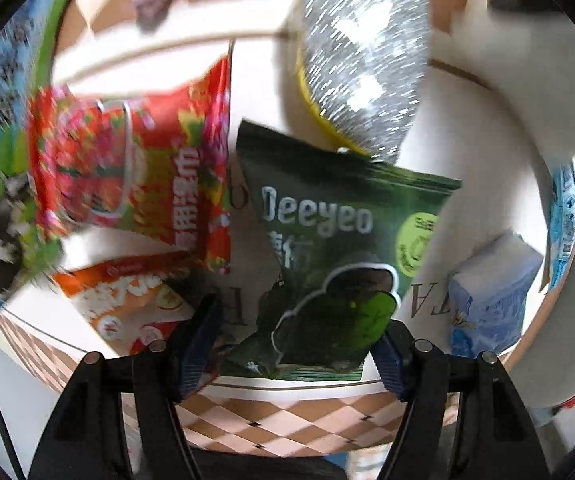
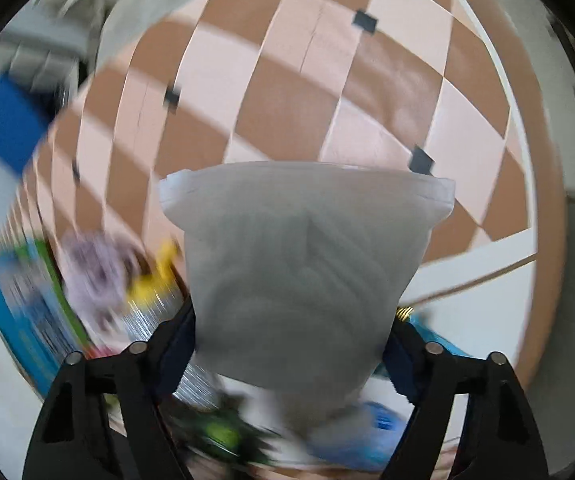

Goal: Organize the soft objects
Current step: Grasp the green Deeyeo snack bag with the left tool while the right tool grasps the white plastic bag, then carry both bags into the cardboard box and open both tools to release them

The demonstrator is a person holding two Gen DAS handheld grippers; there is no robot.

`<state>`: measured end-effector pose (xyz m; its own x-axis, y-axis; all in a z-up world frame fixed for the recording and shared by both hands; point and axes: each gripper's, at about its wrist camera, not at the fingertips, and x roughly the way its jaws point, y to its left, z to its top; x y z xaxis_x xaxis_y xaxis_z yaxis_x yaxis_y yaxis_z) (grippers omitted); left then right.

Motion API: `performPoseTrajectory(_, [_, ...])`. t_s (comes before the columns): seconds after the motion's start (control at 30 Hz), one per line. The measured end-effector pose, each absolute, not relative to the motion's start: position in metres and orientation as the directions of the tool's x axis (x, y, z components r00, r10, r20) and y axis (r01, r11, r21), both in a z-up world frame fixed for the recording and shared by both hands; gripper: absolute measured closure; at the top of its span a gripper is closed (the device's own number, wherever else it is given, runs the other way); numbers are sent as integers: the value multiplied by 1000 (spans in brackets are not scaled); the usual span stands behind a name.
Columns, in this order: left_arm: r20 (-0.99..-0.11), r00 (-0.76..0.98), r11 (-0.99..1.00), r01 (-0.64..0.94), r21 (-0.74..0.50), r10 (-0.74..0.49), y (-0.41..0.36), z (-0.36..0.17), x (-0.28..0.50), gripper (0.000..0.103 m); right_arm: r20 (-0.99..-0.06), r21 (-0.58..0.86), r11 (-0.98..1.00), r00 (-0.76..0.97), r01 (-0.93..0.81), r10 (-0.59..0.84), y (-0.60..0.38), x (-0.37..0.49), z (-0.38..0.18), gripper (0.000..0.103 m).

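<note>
In the left wrist view my left gripper (image 1: 297, 346) is open over a checkered box (image 1: 287, 420), its fingers on either side of a dark green Deeyeo pack (image 1: 335, 256) lying inside. A red floral tissue pack (image 1: 135, 172), an orange pack (image 1: 127, 304), a silver glitter pouch with yellow trim (image 1: 363, 60) and a pale blue tissue pack (image 1: 491, 296) also lie in the box. In the right wrist view my right gripper (image 2: 291, 344) is shut on a frosted grey zip bag (image 2: 303, 272) of soft cloth, held up in front of the checkered box wall (image 2: 287, 80).
A blue and green printed pack (image 1: 3, 120) lies at the box's left side. A blue-white wrapper (image 1: 563, 216) sits at the right edge. In the blurred right wrist view, a lilac fluffy item (image 2: 95, 272), a yellow-silver pouch (image 2: 155, 300) and green pack (image 2: 223, 436) lie below the bag.
</note>
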<state>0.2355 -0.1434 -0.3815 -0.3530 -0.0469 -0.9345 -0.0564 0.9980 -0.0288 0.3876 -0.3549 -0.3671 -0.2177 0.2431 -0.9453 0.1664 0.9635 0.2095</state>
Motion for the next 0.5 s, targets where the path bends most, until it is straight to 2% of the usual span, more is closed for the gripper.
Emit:
performPoseTrajectory(0.13, [-954,-301,999,28,-25,-15,-145,-368,236,35,-953,137,991,-274,-3,131,-353,354,-363,22])
performPoseTrajectory(0.3, [-955,-295,997,73,-27,-4,-156,-388,239,35,-954,139,989,-263,50,147,-365,335,-361,18])
performPoseTrajectory(0.33, [-955,-295,997,71,-22,0,-157,-393,241,47,-955,141,988,-255,70,154,-368,333,-361,18])
performPoseTrajectory(0.37, [-955,-296,997,68,-37,-15,-155,-395,241,68,-957,139,987,-247,80,155,-368,332,-360,18])
performPoseTrajectory(0.4, [-954,-299,997,70,-42,-19,-155,-395,242,69,-960,133,988,-238,81,148,-366,330,-358,18])
performPoseTrajectory(0.5, [-973,-231,996,82,-17,2,-154,-380,236,71,-971,108,992,-205,69,121,-362,321,-347,28])
